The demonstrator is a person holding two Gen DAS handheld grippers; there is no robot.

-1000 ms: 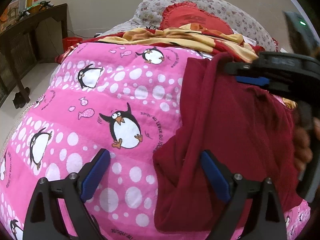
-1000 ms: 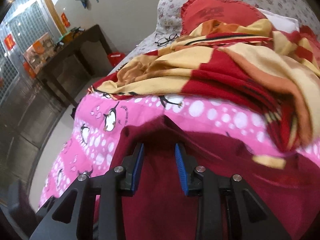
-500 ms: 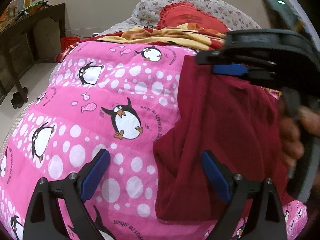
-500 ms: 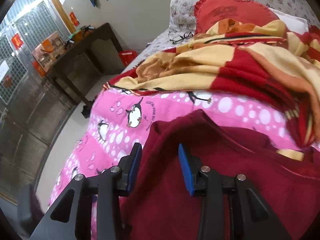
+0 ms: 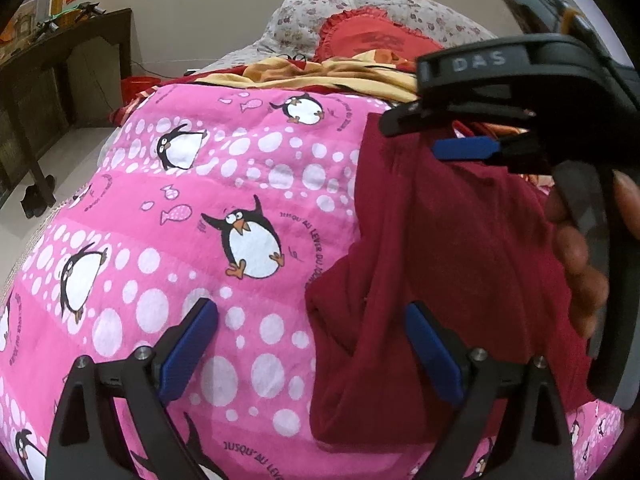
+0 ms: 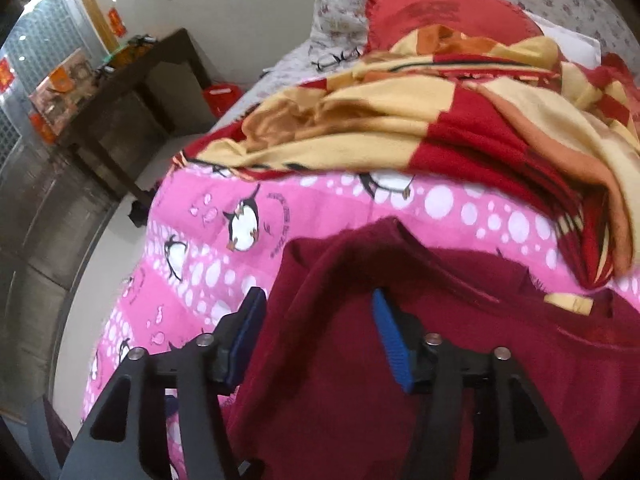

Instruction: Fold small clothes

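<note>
A dark red garment [image 5: 448, 264] lies partly folded on a pink penguin blanket [image 5: 200, 208]. My left gripper [image 5: 312, 352] is open, its jaws astride the garment's lower left edge, holding nothing. My right gripper [image 6: 320, 332] is open over the garment's [image 6: 400, 380] upper left part, with a raised fold of cloth between its jaws. The right gripper also shows in the left wrist view [image 5: 464, 148], above the garment's top edge, with the hand behind it.
A red and yellow blanket [image 6: 460, 112] lies bunched beyond the garment. A red frilled cushion [image 6: 444, 12] and floral pillows lie at the head of the bed. A dark wooden desk [image 6: 120, 96] stands left, by the floor.
My right gripper has opened from nearly shut and let go of the garment's fold. It has moved left over the garment. The left gripper has stayed open and almost still.
</note>
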